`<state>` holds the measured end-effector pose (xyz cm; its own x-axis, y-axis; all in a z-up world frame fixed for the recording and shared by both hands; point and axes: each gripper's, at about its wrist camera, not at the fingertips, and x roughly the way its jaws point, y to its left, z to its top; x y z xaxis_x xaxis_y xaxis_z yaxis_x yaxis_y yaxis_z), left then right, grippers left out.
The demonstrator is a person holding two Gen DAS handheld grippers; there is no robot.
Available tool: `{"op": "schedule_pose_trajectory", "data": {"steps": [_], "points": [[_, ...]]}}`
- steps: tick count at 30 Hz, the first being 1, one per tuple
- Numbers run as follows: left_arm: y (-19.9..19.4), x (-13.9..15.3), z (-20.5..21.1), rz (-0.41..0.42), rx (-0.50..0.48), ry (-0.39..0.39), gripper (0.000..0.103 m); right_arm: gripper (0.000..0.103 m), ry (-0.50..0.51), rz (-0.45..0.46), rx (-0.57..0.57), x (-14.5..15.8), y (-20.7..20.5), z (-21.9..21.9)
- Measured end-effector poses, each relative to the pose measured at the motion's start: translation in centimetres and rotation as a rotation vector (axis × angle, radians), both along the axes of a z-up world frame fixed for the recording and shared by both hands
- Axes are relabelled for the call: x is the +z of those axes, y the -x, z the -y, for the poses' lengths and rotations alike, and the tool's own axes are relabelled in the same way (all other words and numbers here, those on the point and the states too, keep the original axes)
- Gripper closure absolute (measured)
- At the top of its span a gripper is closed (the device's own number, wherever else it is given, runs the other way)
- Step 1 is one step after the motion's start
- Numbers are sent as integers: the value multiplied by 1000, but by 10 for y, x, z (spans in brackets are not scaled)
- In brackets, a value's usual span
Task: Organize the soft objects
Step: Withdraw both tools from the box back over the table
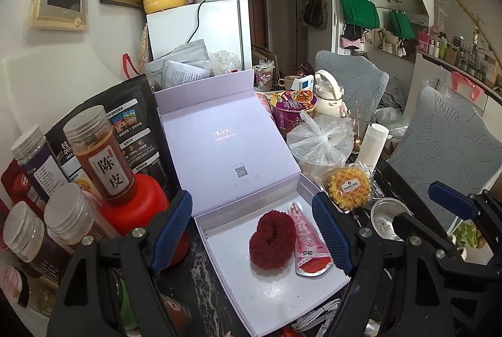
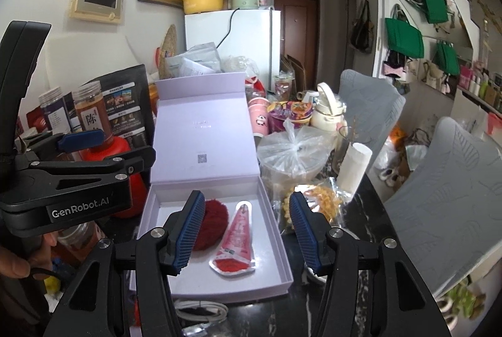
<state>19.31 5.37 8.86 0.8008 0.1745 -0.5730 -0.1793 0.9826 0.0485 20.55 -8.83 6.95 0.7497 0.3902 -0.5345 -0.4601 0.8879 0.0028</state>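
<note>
An open lilac box (image 1: pixel 276 302) (image 2: pixel 282 246) lies on the dark table, its lid standing up behind it. Inside lie a fluffy dark red scrunchie (image 1: pixel 271 239) (image 2: pixel 213 224) and a pink and red soft pouch (image 1: pixel 309 246) (image 2: pixel 237 239), side by side. A wrapped waffle (image 1: pixel 349 188) (image 2: pixel 323 199) lies just right of the box. My left gripper (image 1: pixel 252 235) is open and empty, hovering over the box. My right gripper (image 2: pixel 243 230) is open and empty above the pouch. The right gripper's fingers (image 1: pixel 451 203) show at the right of the left wrist view.
Jars (image 1: pixel 100 155) and a red container (image 1: pixel 135 205) crowd the left side. A tied plastic bag (image 1: pixel 320 142) (image 2: pixel 291 148), noodle cups (image 2: pixel 290 114), a white roll (image 2: pixel 354 167), a metal cup (image 1: pixel 387 219) and a white cable (image 2: pixel 200 310) surround the box. Grey chairs (image 2: pixel 445 195) stand right.
</note>
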Motion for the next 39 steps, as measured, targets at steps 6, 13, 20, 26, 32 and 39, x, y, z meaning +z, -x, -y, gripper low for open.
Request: {"op": "schedule_pose_trajectory", "data": {"steps": [6, 13, 20, 26, 32, 39], "points": [[17, 13, 9, 34, 5, -15, 4, 36, -8, 31, -11, 12, 20, 10], [37, 21, 20, 58, 7, -38, 0, 23, -16, 60, -35, 20, 41, 24], [59, 23, 28, 71, -21, -27, 0, 19, -26, 72, -51, 24, 61, 36], [76, 21, 35, 56, -36, -34, 0, 17, -24, 77, -63, 24, 77, 43], [98, 19, 42, 86, -62, -56, 0, 16, -25, 77, -66, 21, 94, 47], [118, 11, 47, 77, -78, -68, 0, 15, -18, 78, -72, 17, 115, 52]]}}
